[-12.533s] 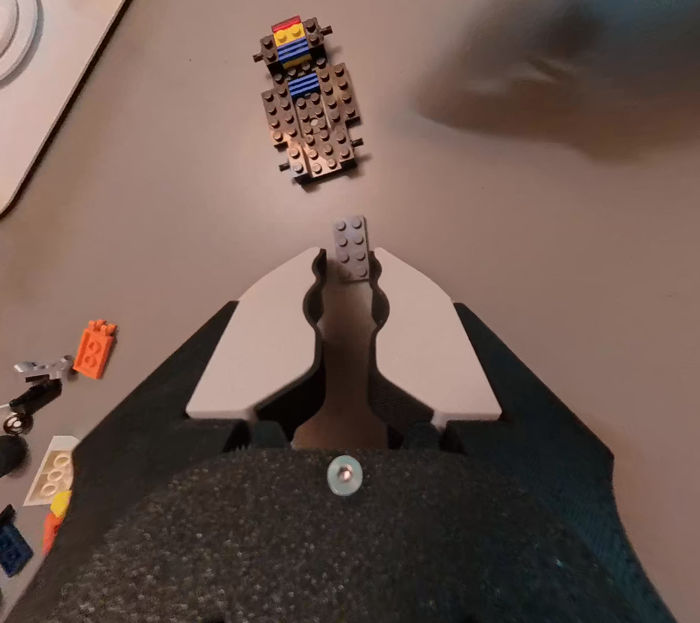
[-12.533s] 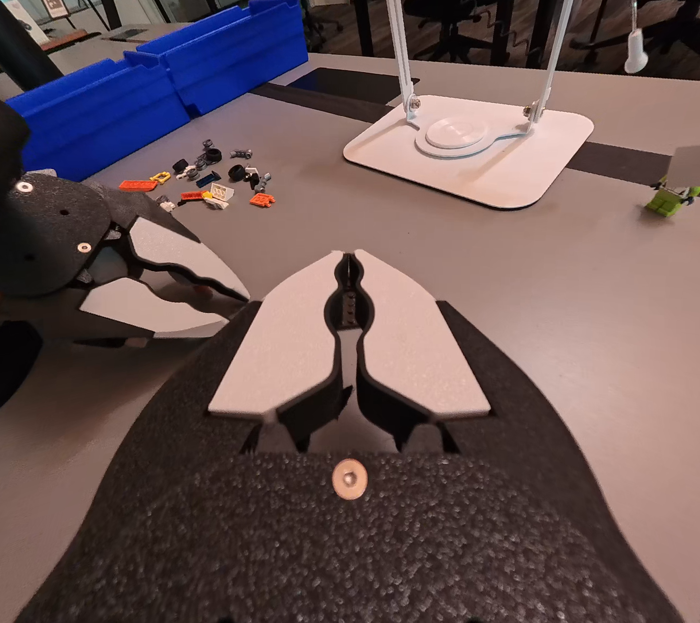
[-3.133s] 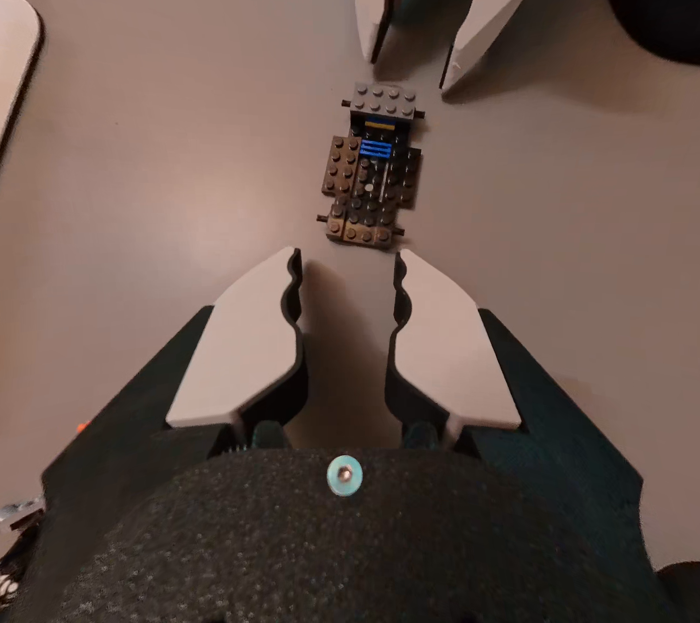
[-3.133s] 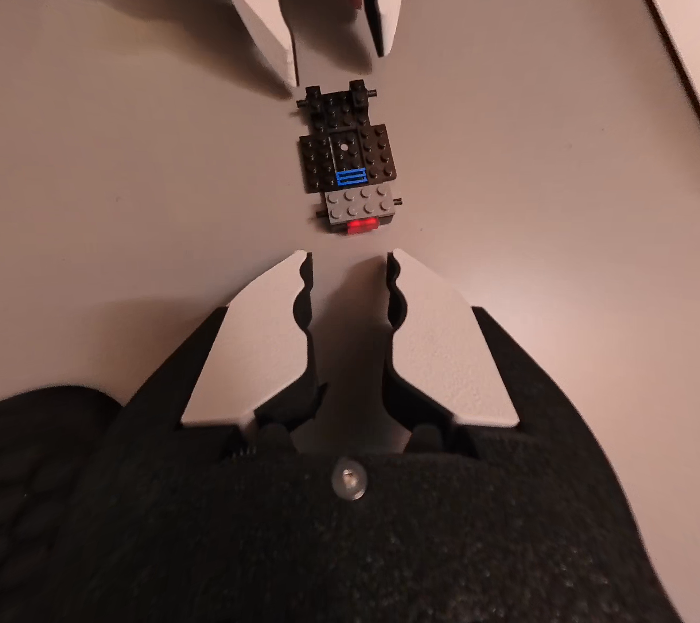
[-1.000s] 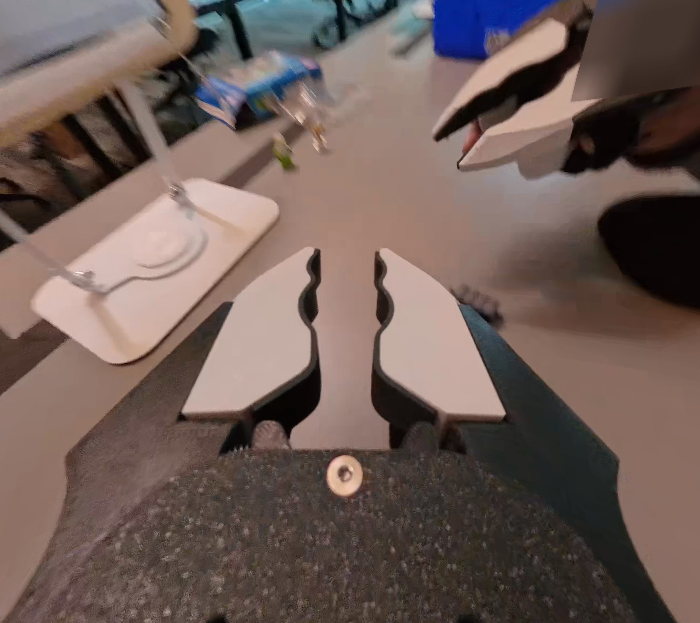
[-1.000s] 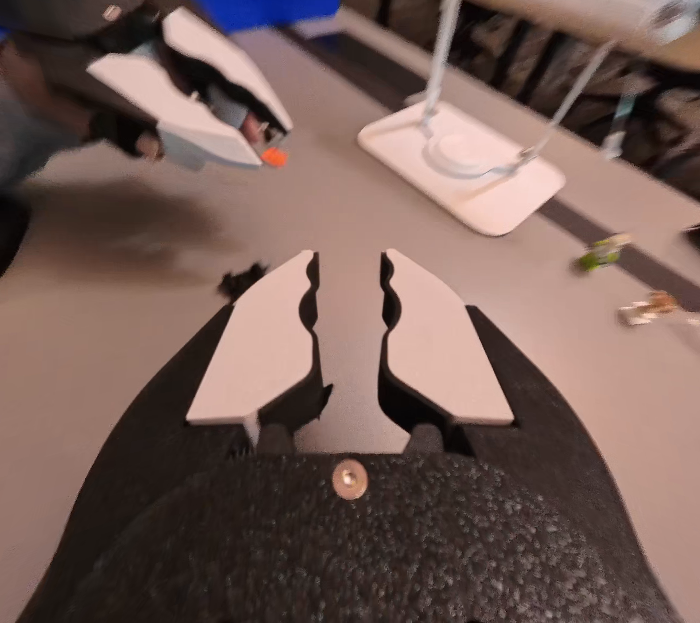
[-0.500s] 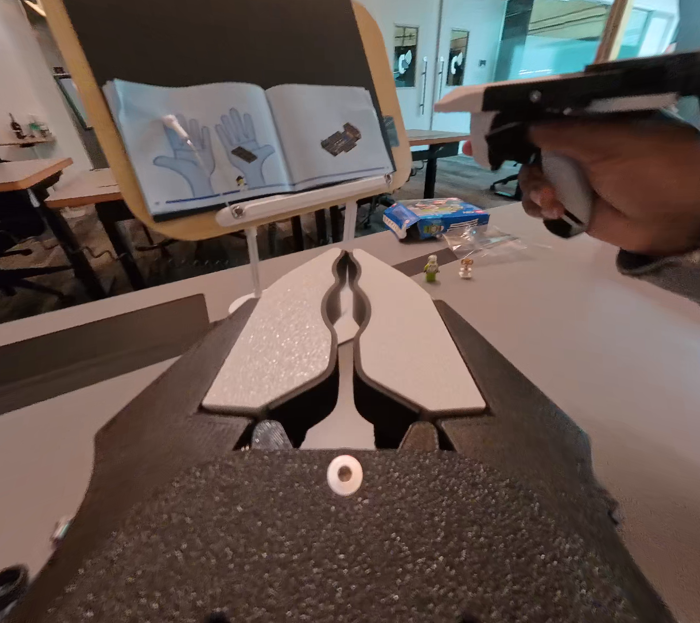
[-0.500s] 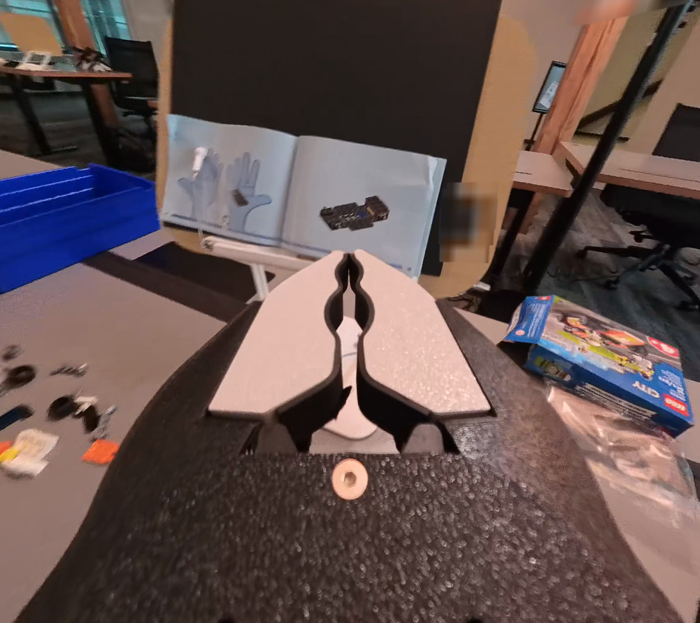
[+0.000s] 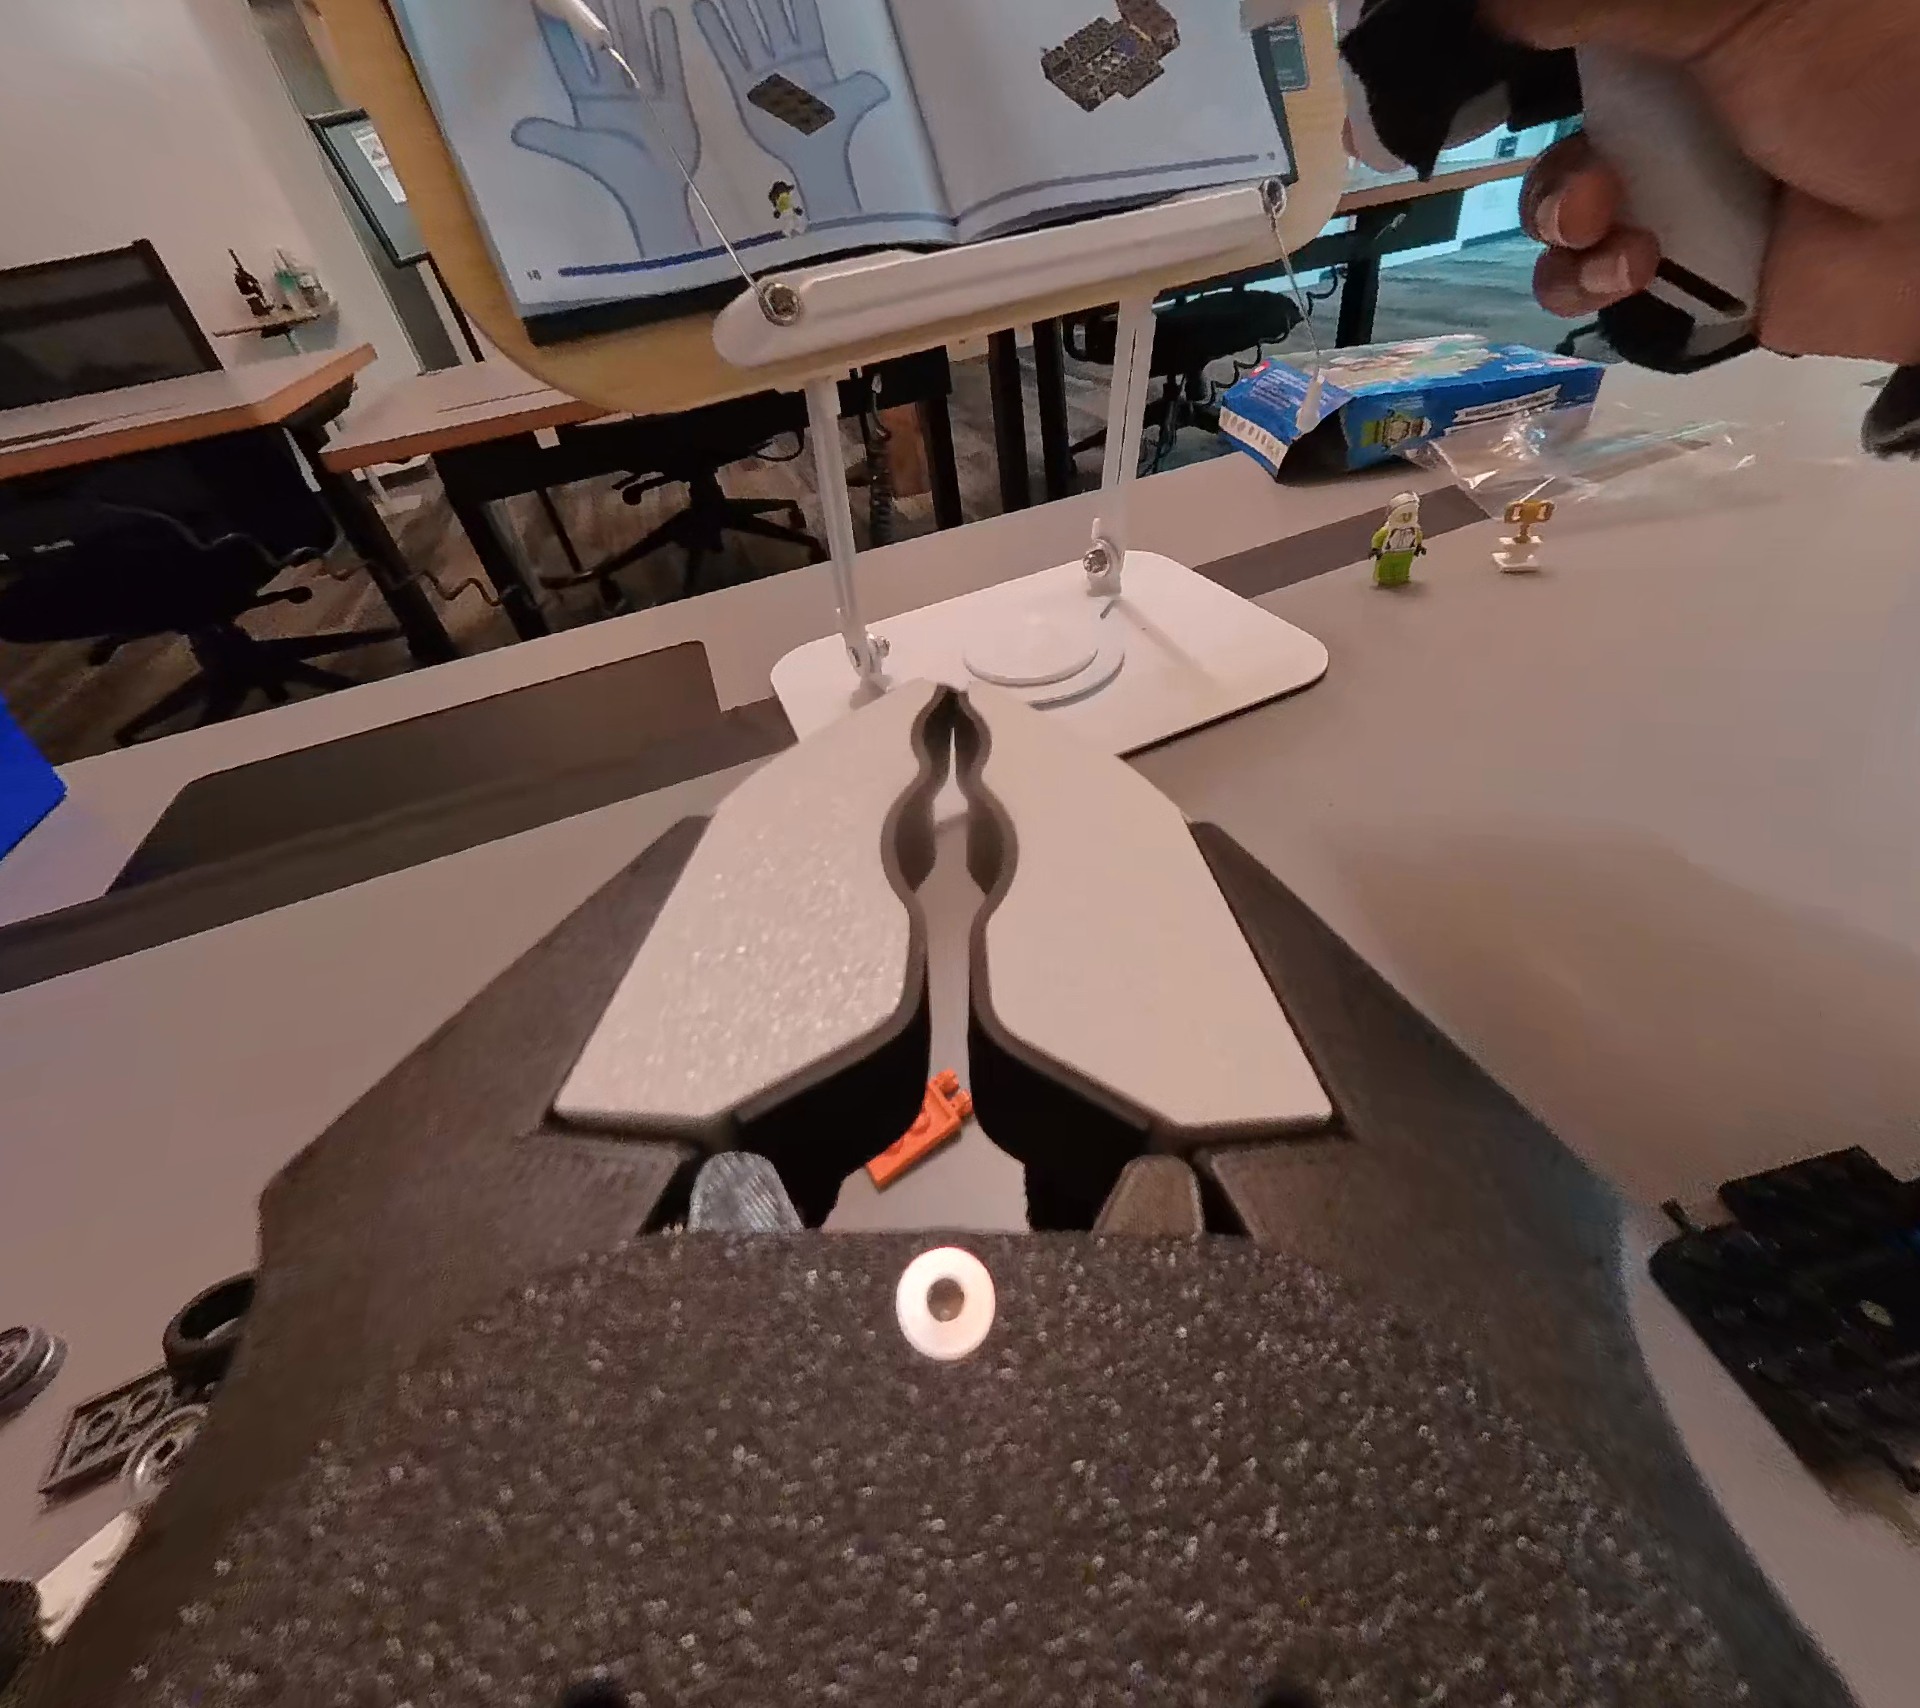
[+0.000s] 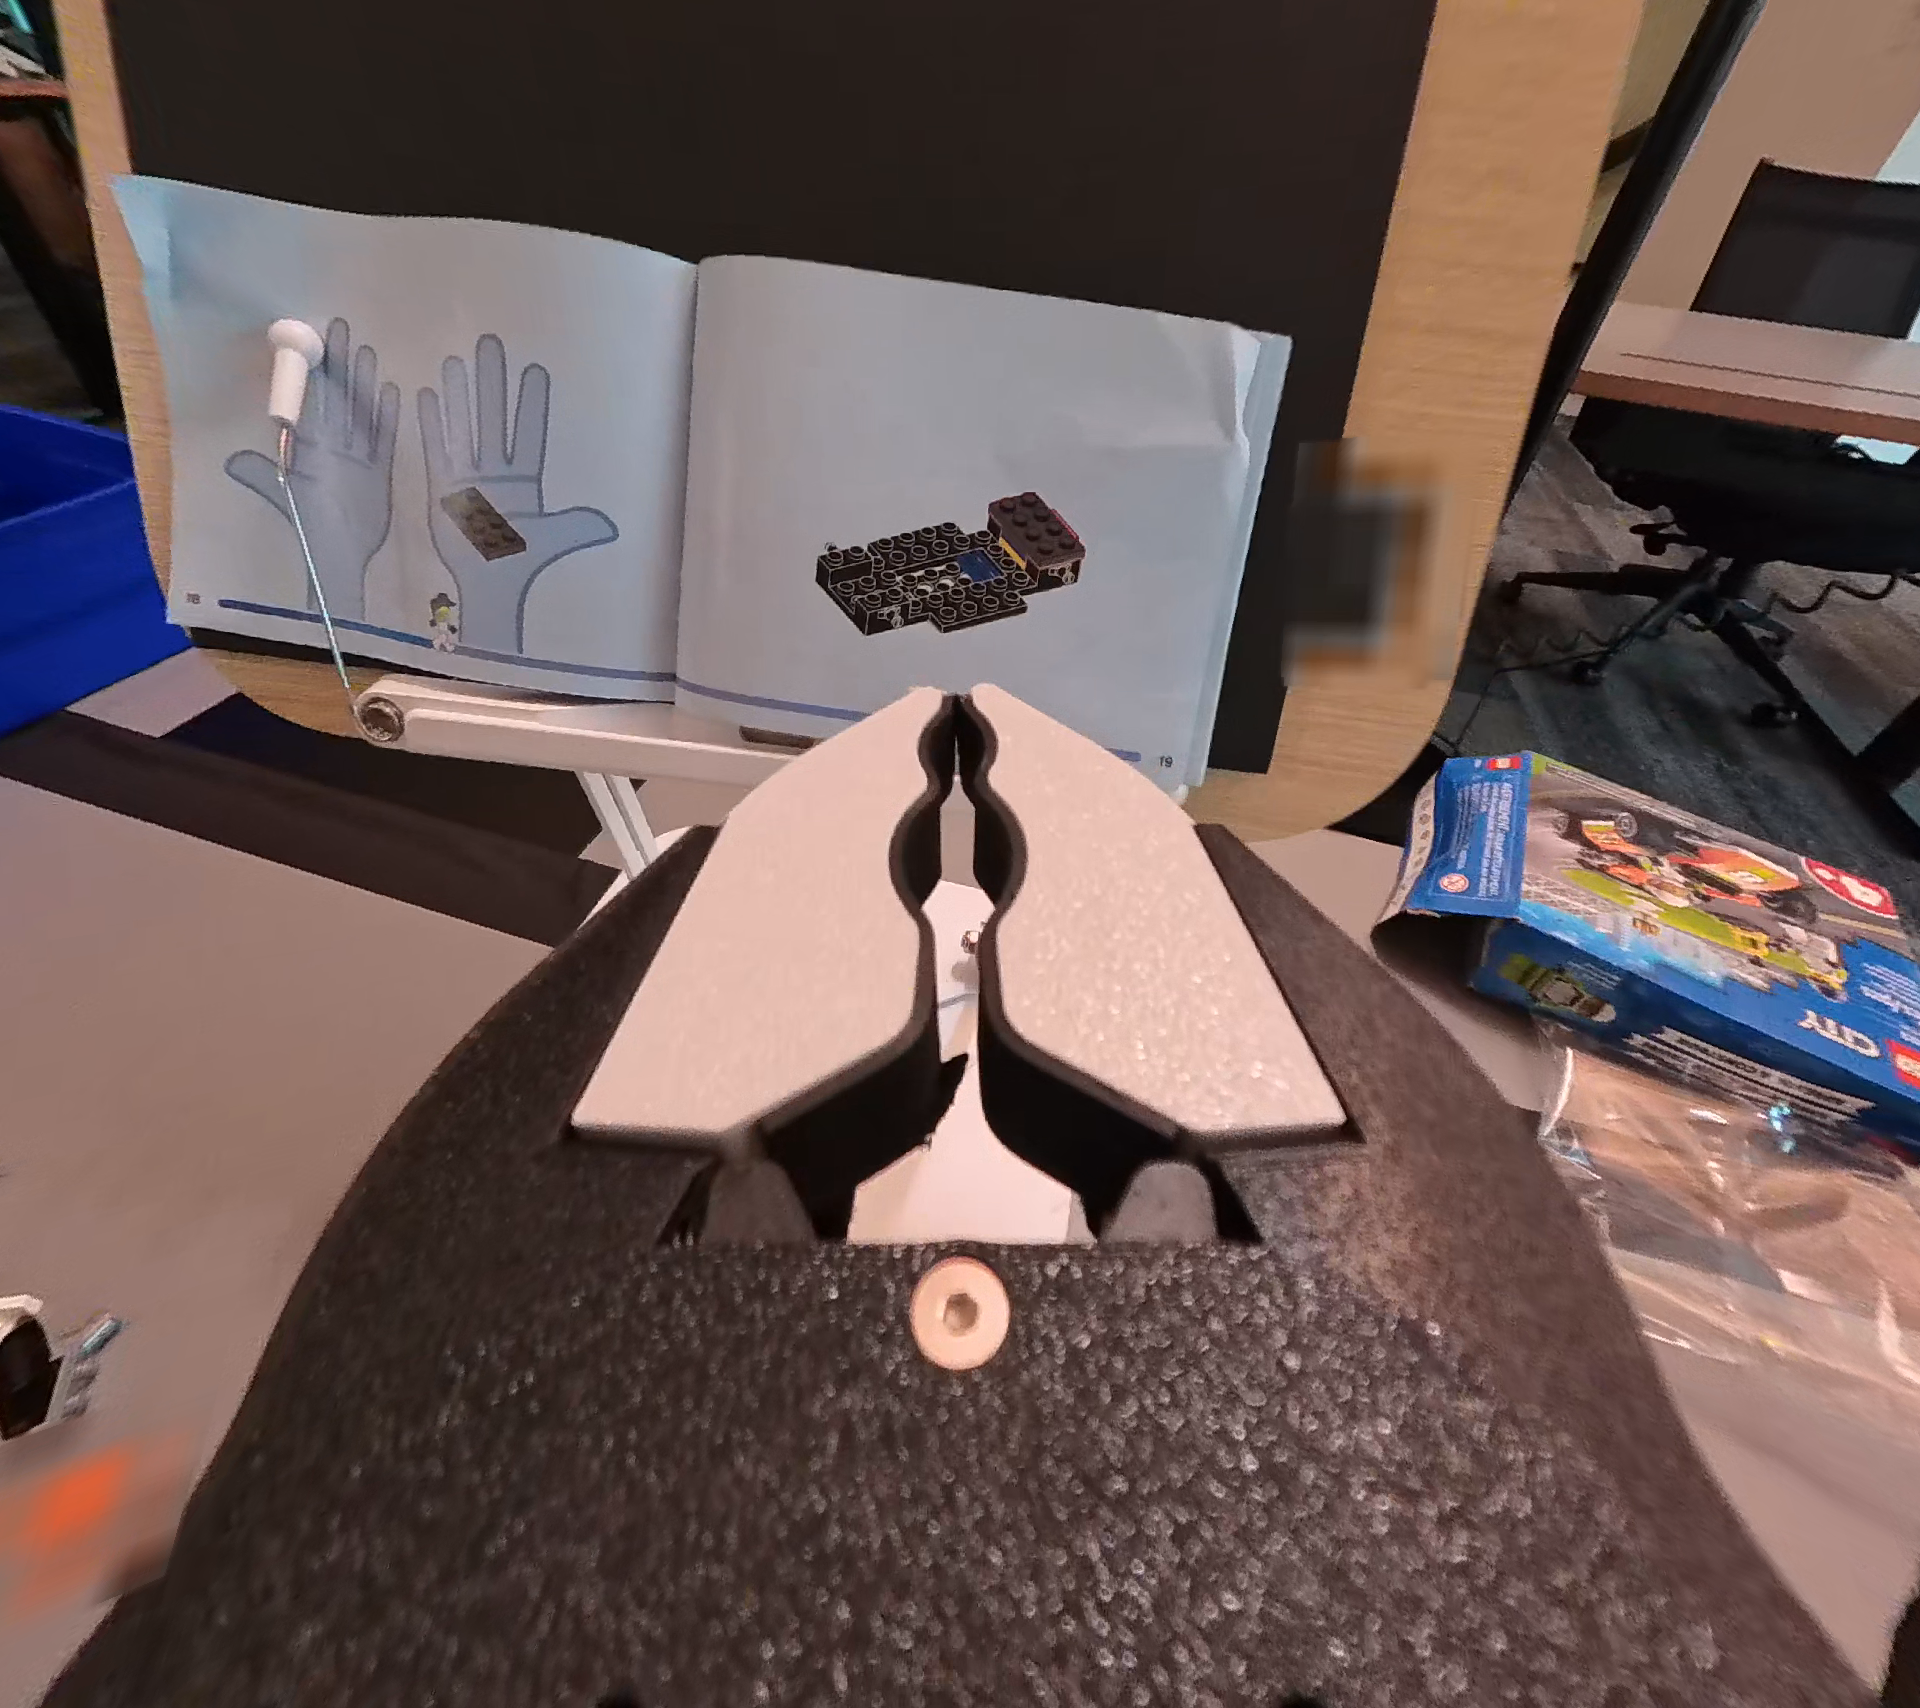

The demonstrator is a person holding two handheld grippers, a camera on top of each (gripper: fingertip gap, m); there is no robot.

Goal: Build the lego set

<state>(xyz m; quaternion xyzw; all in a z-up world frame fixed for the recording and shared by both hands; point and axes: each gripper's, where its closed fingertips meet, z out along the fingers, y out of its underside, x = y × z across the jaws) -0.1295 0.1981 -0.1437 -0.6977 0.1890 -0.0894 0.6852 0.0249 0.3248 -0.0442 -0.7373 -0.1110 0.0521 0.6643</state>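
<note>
We hold our left gripper (image 9: 953, 702) and our right gripper (image 10: 956, 702) raised over the grey table (image 9: 1558, 827), both with fingers pressed together on nothing, both aimed at the instruction booklet (image 10: 686, 495) open on its white stand (image 9: 1049, 650). The black lego chassis (image 9: 1808, 1315) lies on the table low to the right of the left fingers, an orange piece (image 9: 920, 1139) shows below them, and a tyre (image 9: 208, 1326) and dark plate (image 9: 114, 1440) lie to their lower left. Right of the right fingers a blue lego box (image 10: 1662, 931) lies with its end flap open, contents unseen, beside a clear plastic bag (image 10: 1745, 1211) whose contents we cannot make out
</note>
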